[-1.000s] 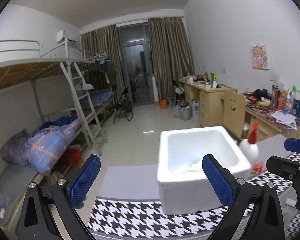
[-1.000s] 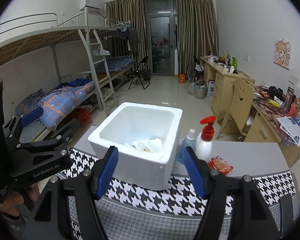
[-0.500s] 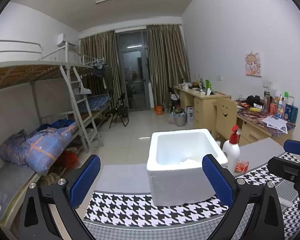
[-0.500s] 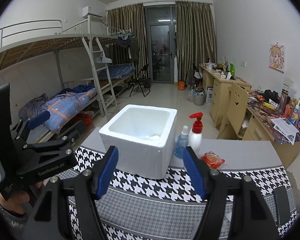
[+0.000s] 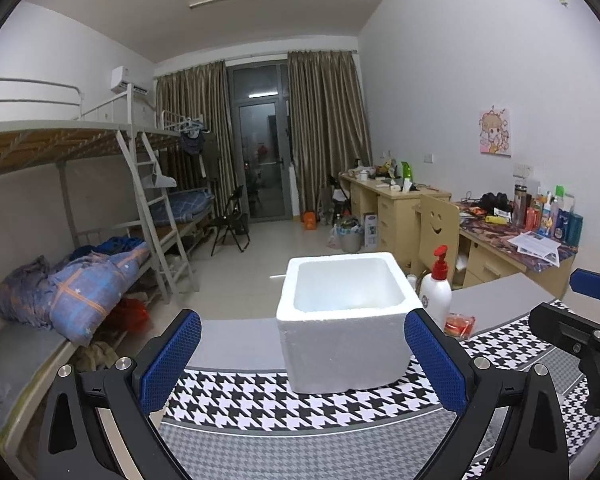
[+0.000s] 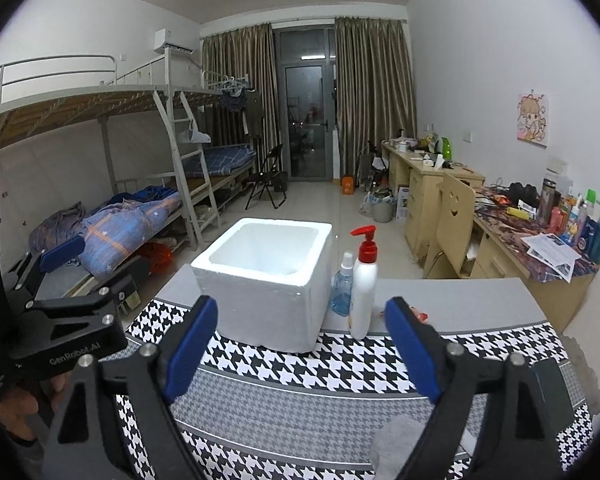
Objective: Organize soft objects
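A white foam box (image 5: 344, 320) stands on the houndstooth cloth of the table (image 5: 300, 404); it also shows in the right wrist view (image 6: 268, 280). Its inside is hidden from here. My left gripper (image 5: 302, 364) is open and empty, held back from the box at the near side. My right gripper (image 6: 302, 344) is open and empty, also back from the box. A grey soft thing (image 6: 396, 444) lies on the cloth low in the right wrist view, by the right finger.
A white pump bottle with a red top (image 6: 363, 284), a small blue spray bottle (image 6: 343, 290) and a red packet (image 5: 459, 325) sit right of the box. Bunk beds stand on the left, desks and a chair (image 6: 452, 216) on the right.
Both grippers have pulled back and lowered from the box, so it looks smaller and its contents have dropped out of sight. Both stay open.
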`<state>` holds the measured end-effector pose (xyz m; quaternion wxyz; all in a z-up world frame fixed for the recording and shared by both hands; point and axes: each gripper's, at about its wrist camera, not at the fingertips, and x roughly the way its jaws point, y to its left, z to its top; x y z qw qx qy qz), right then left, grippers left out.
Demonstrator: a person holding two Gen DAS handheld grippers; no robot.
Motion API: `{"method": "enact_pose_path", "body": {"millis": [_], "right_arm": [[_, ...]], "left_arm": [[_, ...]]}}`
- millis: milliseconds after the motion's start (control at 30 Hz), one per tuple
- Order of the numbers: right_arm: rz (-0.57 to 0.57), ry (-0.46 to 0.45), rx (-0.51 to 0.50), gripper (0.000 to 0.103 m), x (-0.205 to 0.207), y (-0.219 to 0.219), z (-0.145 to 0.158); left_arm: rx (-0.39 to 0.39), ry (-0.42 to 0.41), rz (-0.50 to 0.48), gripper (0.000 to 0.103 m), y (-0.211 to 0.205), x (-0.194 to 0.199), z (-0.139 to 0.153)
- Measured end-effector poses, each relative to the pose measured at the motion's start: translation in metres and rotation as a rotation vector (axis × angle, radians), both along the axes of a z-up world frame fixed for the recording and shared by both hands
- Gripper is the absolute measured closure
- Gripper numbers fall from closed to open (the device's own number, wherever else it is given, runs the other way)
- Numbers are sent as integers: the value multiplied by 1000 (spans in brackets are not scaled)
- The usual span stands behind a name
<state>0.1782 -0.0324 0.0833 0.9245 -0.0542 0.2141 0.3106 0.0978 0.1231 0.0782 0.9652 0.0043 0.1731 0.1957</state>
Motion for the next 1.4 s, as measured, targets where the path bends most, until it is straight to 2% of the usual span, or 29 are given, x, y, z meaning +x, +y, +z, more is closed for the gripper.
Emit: {"method": "enact_pose_path", "body": {"millis": [367,600,800,1400], "right_arm": [[-26,-52,8,9,-20,-21,4],[-53,-61,0,9,-28,-32,3],[-66,-57,17,9,-34,-45,2],[-110,-62,19,9,-46,-69,-10]], "left_arm": [[-21,-11,-41,1,-16,-16,1],[-23,-18,-67,1,-28,-26,0],[-57,-41,-109,1,-36,-37,-1],[-47,-33,-153,1,-67,-44,-17]]}}
